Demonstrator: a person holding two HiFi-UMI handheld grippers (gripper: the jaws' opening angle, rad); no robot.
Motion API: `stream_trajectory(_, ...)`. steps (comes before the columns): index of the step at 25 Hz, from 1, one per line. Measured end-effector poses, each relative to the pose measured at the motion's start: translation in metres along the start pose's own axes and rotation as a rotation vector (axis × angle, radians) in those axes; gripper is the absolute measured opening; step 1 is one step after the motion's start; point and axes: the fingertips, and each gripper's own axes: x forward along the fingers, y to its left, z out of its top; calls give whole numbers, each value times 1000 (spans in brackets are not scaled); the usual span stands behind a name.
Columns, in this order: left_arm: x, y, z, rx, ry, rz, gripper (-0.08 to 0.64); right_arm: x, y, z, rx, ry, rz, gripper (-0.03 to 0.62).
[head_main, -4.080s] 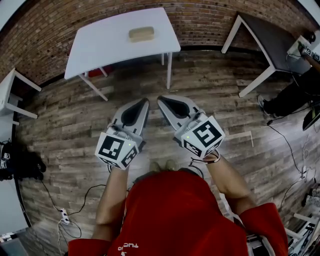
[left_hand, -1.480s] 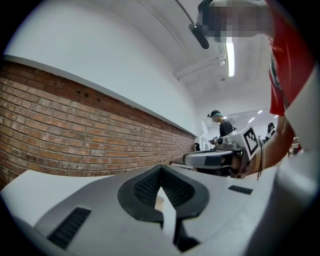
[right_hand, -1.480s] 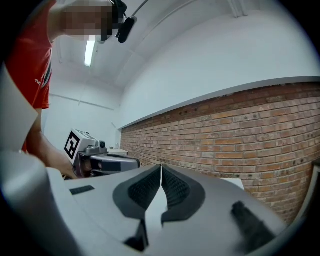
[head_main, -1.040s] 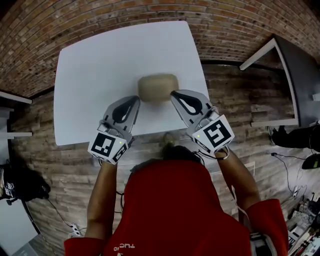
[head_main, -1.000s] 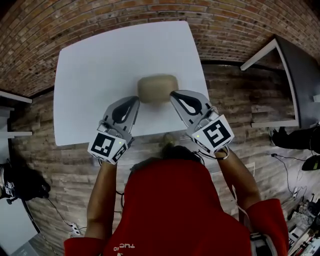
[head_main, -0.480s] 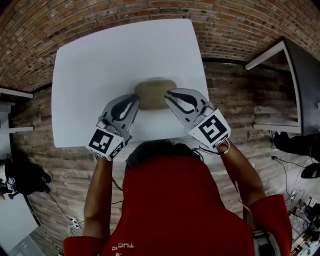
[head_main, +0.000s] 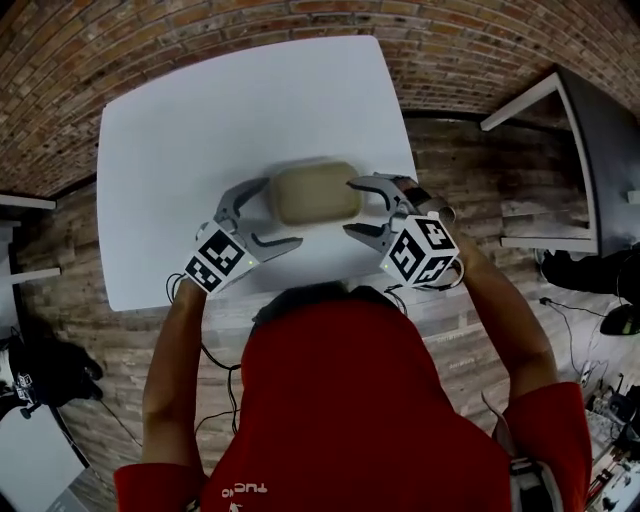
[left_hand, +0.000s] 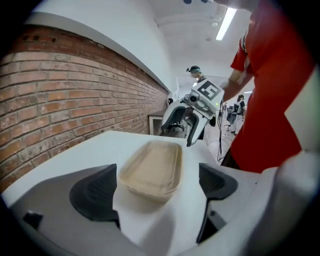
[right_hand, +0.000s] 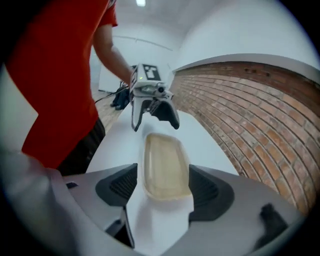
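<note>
tray: beige tray (head_main: 317, 193), shallow, rectangular with rounded corners, raised rim, matte and slightly translucent; looked like thin plastic or pulp, couldn't tell which.
tray position: flat on the bench (head_main: 190, 120), near the front edge and right of centre, long axis running gripper to gripper.
bench: smooth white top, rounded corners; its legs were hidden under the top in the head view.
left gripper: left gripper (head_main: 282, 213) had its jaws spread wide around the tray's left end. In the left gripper view the ribbed black pads (left_hand: 95, 192) flanked that end, left pad just beside the rim; contact not clear.
right gripper: right gripper (head_main: 349, 207) also had its jaws spread, straddling the tray's right end. In the right gripper view the end sat between both pads (right_hand: 210, 189), close on each side, no squeeze visible.
gripper bodies: grey moulded shells, each with a black-and-white marker cube (head_main: 420, 250).
surroundings: red brick wall (head_main: 200, 30) behind the bench, wood-plank floor (head_main: 470, 200) to the right.
hard to see: the tray was motion-blurred in the head view; its underside and far rim edge were hidden; the person's red shirt (head_main: 350, 400) covered the floor in front of the bench.
</note>
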Motion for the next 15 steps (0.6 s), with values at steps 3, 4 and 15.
stream_trajectory(3,11,6,-19,-1,68,-63,511,8,12,-15,-122,85,34,297)
stream_trajectory(4,13,8,-25,-3,88,-79,517,11,15,-19,-145,106,40,299)
stream_trajectory(15,39,18,-37,75,169,-171,528,39,5,-41,-287,192,-22,304)
